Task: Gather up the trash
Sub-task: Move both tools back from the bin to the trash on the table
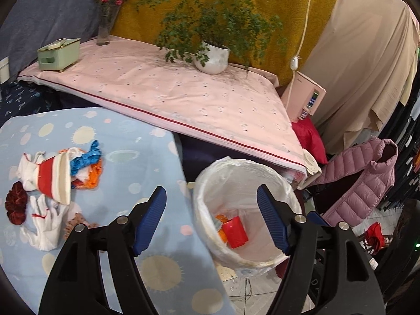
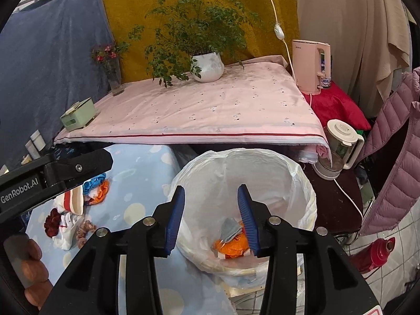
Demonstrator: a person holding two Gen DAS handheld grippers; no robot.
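A round bin lined with a white plastic bag [image 1: 202, 183] [image 2: 302, 178] stands beside the low table with the blue spotted cloth [image 1: 126, 141] [image 2: 147, 189]. Inside lie a red packet [image 1: 235, 232], orange scraps [image 2: 233, 246] and a grey piece [image 2: 230, 229]. My left gripper [image 1: 212, 191] hangs open over the bin's near rim, nothing between its blue pads. My right gripper [image 2: 211, 191] is open above the bin, also empty. A heap of trash remains on the blue cloth: a red-and-white paper cup [image 1: 53, 181] [image 2: 73, 202], blue and orange scraps [image 1: 86, 161], white gloves [image 1: 48, 225], a dark red ball [image 1: 16, 206].
Behind lies a higher surface under pink cloth [image 1: 183, 99] carrying a potted plant [image 1: 211, 56], a flower vase [image 1: 105, 30] and a green box [image 1: 58, 53]. A pink kettle [image 2: 311, 65], a white blender jug [image 2: 338, 147], a mauve puffer jacket [image 1: 362, 181] and a red thermos [image 2: 375, 253] stand right.
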